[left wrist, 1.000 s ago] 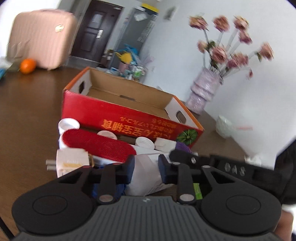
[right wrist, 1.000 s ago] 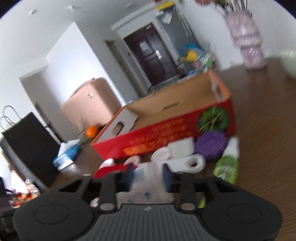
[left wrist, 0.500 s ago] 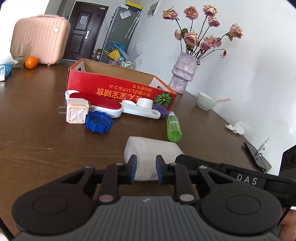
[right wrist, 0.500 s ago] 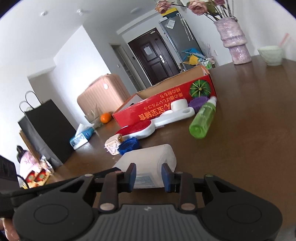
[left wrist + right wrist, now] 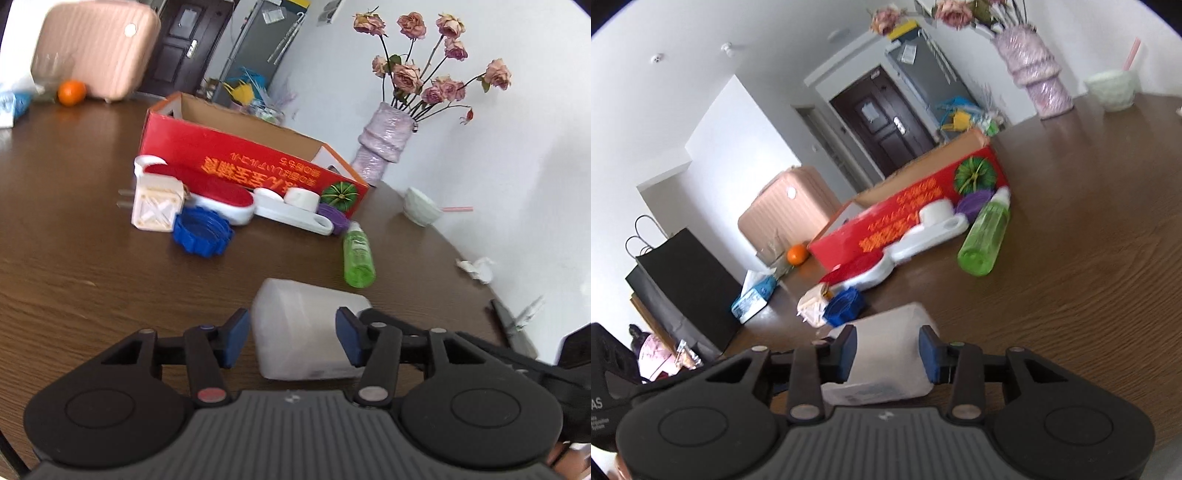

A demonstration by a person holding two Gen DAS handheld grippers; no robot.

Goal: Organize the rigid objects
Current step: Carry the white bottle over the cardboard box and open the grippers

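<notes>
1. Since the white bottle [image 5: 310,328] lies on its side near the bench's [image 5: 74,288] front edge, I bracket it with both grippers, left [image 5: 291,341] and right [image 5: 888,350], each parted, neither gripping.
2. I judge the box [image 5: 236,162] its destination.

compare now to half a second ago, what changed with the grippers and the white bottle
Both jaws have spread: the left gripper and right gripper now straddle the white bottle lying on the table, seemingly let go. The red box and green bottle stayed put.
</notes>
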